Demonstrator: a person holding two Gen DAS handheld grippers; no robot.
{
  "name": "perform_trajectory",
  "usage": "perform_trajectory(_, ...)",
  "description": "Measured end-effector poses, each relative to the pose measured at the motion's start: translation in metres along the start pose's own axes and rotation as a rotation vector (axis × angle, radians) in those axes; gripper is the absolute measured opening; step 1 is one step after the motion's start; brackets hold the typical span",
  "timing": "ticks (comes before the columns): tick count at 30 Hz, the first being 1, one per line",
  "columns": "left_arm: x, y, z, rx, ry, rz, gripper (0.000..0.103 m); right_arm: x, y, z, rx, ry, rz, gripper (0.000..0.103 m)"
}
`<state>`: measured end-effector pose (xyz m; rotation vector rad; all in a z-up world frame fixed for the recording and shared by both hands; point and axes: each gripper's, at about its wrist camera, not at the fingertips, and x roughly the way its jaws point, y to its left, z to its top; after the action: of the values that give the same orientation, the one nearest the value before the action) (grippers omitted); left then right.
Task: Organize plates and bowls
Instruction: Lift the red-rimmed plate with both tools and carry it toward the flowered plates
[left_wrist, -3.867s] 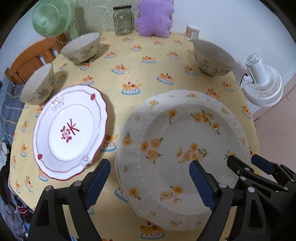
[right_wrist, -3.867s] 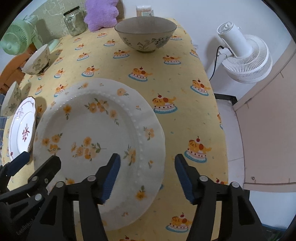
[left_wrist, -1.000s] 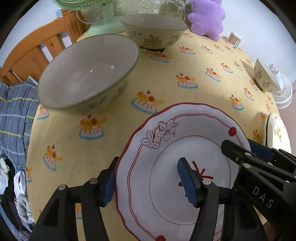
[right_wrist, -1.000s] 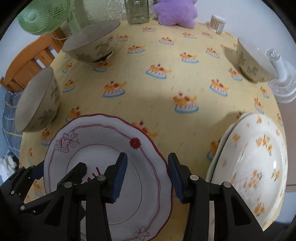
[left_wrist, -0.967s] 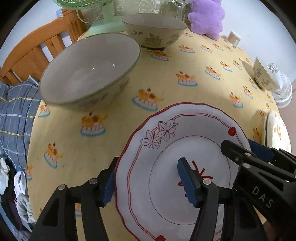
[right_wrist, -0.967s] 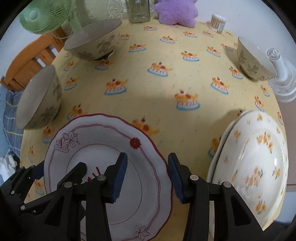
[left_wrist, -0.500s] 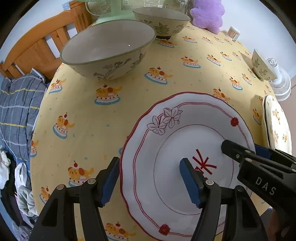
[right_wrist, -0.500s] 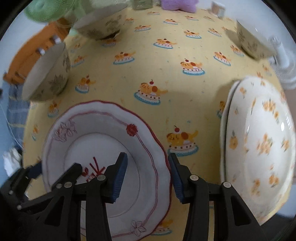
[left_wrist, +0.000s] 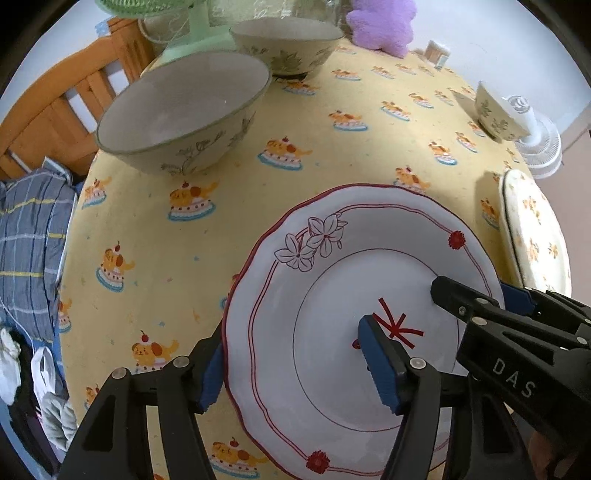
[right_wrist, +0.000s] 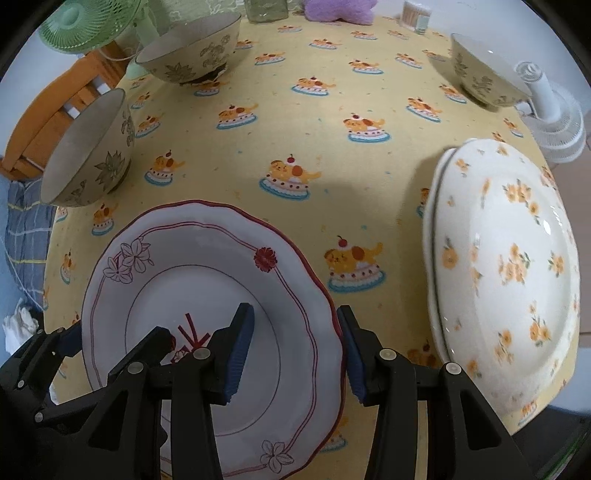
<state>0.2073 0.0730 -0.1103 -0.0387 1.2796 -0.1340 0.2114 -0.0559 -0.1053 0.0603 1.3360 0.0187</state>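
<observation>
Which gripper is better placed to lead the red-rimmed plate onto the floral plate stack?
Right, probably. The right gripper straddles the red-rimmed plate on the rim facing the floral plate stack; the left gripper holds the far rim.

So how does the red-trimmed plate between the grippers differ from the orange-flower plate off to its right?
The red-trimmed plate has a wavy rim with a thin red line; the orange-flower plate is cream, scattered with orange blossoms. The red-trimmed plate looks smaller and has both grippers straddling its edges; the orange-flower plate has no gripper at it. The orange-flower plate seems to sit on another plate beneath it; the red-trimmed one shows none. Both are over the yellow tablecloth.
</observation>
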Motion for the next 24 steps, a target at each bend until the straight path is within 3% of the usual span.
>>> perform_trajectory(11,-0.042,-0.017,0.0,0.067,-0.057,-0.045,0.068,-0.057,-0.016,-0.01,0.076,-0.074,-0.04,0.049)
perform_trajectory(24,-0.065,-0.066,0.0,0.062,-0.122,-0.004,0.068,-0.087,-0.061,-0.011,0.068,-0.135,0.002,0.049)
